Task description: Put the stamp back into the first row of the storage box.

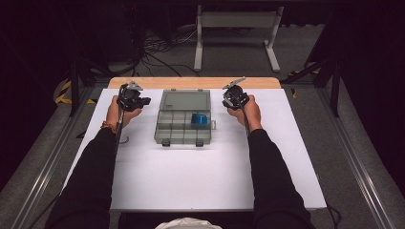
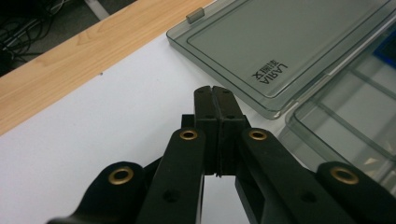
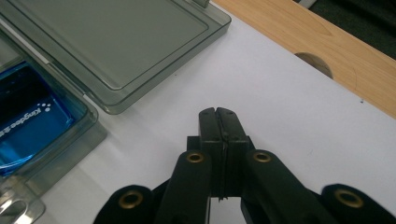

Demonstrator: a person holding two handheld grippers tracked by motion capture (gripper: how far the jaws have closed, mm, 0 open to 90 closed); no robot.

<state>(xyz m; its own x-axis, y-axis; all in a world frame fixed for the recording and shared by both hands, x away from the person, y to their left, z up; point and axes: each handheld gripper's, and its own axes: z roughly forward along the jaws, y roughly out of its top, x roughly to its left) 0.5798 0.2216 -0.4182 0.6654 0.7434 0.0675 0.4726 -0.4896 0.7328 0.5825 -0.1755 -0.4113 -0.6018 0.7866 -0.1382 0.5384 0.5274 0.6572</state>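
1. The near half of the white tabletop (image 1: 191, 181) lay bare between the person's two dark sleeves.
2. Toward the far half sat a clear grey box (image 1: 183, 128), midway between the side edges. Its lid (image 1: 186, 100) was already swung open and lay flat behind it, toward the far edge.
3. A blue item (image 1: 199, 119) rested in a compartment on the box's right side; the other compartments looked empty, as far as could be made out.
4. The left gripper (image 1: 133, 98) hovered just left of the lid, jaws pressed together on nothing.
5. The right gripper (image 1: 232, 97) hovered just right of the lid, jaws likewise closed and empty.
6. Beyond them, a wooden strip (image 1: 191, 82) ran along the far edge.
7. Judged from this, opening was done; whatever followed with the blue item or the lid had not begun, since neither gripper touched the box.
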